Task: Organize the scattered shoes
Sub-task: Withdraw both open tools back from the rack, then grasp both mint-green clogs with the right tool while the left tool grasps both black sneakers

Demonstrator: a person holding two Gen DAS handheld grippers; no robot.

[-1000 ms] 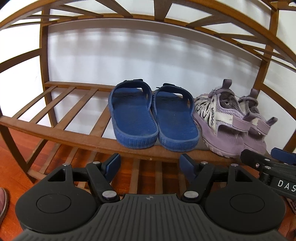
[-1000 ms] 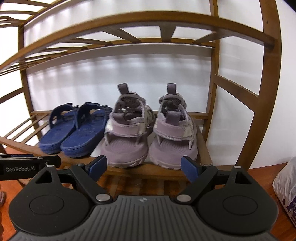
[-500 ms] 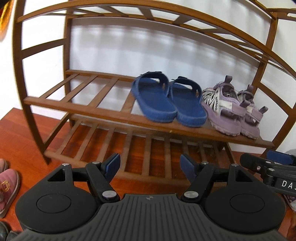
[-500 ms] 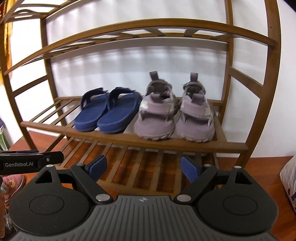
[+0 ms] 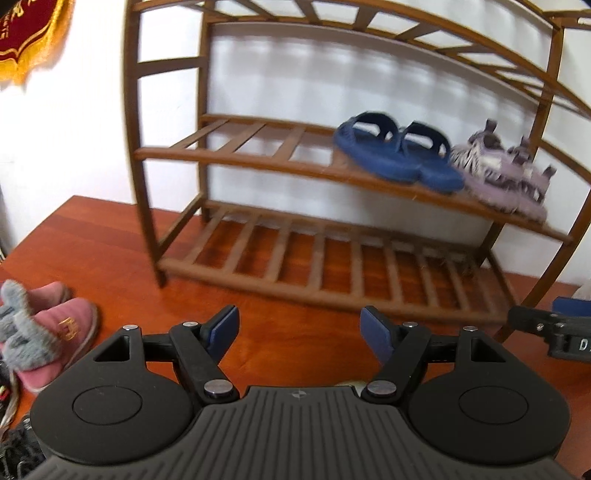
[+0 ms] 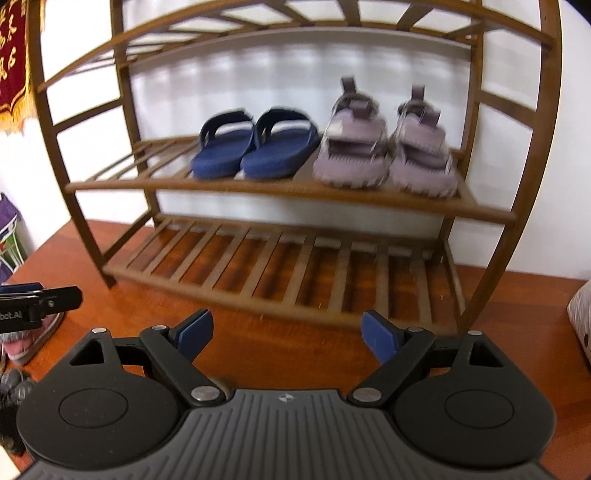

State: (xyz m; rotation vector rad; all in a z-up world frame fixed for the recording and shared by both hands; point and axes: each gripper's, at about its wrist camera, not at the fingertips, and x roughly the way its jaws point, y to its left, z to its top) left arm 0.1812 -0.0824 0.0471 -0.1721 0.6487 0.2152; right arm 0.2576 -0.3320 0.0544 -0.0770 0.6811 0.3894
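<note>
A brown slatted shoe rack (image 5: 258,162) (image 6: 221,184) stands against the white wall. On its middle shelf sit a pair of blue slides (image 5: 399,151) (image 6: 255,147) and, to their right, a pair of lilac sandals (image 5: 502,173) (image 6: 384,147). Two pink slippers with grey fur cuffs (image 5: 48,328) lie on the wooden floor at far left; one slipper's edge (image 6: 29,343) shows in the right wrist view. My left gripper (image 5: 301,334) hangs open over bare floor, holding nothing. My right gripper (image 6: 286,334) is open and empty too, in front of the rack.
The rack's bottom shelf (image 5: 332,258) holds nothing. A red banner with gold fringe (image 5: 29,33) hangs on the wall at upper left. Dark shoes (image 5: 14,443) lie at the lower left edge. A pale bag (image 6: 580,314) sits right of the rack.
Both grippers have pulled back from the rack, which now looks smaller and farther off. The floor, the bottom shelf and the pink slippers have come into view. The shoes on the shelf have not moved.
</note>
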